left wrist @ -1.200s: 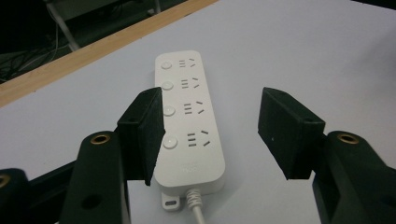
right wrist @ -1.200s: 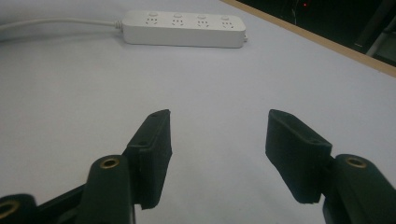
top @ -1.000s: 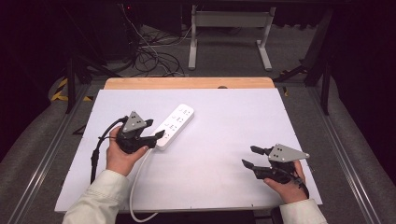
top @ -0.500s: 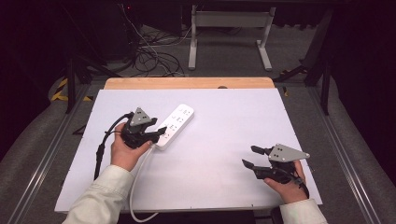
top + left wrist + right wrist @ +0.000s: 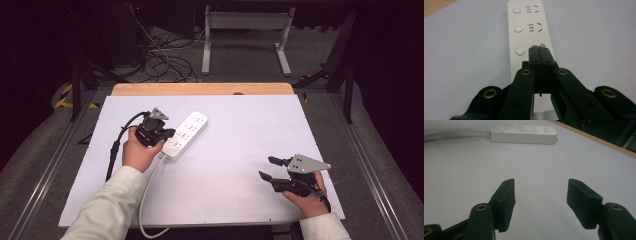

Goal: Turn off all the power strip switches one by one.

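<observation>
A white power strip [image 5: 189,131] with several sockets and round buttons lies slantwise on the white table top [image 5: 240,125], left of centre. My left gripper [image 5: 168,134] is shut with nothing between its jaws, and its tips rest over the strip's near end. In the left gripper view the closed tips [image 5: 539,48] sit just right of a round button [image 5: 520,51] on the strip [image 5: 524,32]. My right gripper [image 5: 266,168] stands open near the front right of the table. The right gripper view has its jaws [image 5: 540,192] wide apart over bare table, with the strip [image 5: 524,133] far off.
The strip's white cord [image 5: 147,197] runs off the table's front edge. A black cable [image 5: 117,145] trails from the left gripper. A wooden edge [image 5: 200,89] borders the far side of the table. Cables and a metal stand [image 5: 245,30] lie on the floor beyond.
My left gripper has moved forward, away from the person, onto the near end of the power strip. The right gripper has stayed still and open.
</observation>
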Available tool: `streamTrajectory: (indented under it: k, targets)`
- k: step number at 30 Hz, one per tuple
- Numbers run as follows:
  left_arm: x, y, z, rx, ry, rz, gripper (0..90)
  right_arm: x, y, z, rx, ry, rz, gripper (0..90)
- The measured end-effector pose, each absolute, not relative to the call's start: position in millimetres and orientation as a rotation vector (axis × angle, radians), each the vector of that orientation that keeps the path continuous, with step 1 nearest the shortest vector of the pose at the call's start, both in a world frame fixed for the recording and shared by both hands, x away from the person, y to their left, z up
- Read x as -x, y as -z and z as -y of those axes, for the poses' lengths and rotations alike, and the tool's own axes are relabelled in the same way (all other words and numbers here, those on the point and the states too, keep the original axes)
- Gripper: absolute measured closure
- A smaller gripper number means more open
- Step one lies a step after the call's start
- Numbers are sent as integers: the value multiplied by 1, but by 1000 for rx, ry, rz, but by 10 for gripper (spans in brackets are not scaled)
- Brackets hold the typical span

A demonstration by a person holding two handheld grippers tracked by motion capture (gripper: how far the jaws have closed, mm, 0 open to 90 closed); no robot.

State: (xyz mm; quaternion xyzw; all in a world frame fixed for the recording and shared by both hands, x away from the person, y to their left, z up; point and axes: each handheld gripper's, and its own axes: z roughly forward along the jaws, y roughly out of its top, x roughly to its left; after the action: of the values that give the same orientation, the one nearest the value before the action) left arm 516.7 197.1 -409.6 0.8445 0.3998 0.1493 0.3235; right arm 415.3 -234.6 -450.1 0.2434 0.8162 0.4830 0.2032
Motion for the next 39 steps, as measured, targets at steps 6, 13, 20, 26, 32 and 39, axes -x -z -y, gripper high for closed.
streamTrajectory:
  k: [6,13,20,26,32,39]
  targets:
    - [-535,420,-198,-2266,-323,-1143,900,-415,450,235,-676,-1346,-2280,405]
    - [-545,428,-199,-2317,-280,-1193,900,-415,450,235,-679,-1344,-2285,405]
    - [-549,433,-198,-2349,-247,-1201,900,-416,451,235,-674,-1344,-2291,403]
    - [-547,435,-197,-2352,-247,-1189,900,-416,451,234,-673,-1332,-2295,400]
    - [-548,437,-197,-2340,-260,-1200,900,-415,451,234,-669,-1338,-2293,400]
    - [-547,438,-194,-2343,-284,-1201,900,-415,451,234,-668,-1337,-2294,399]
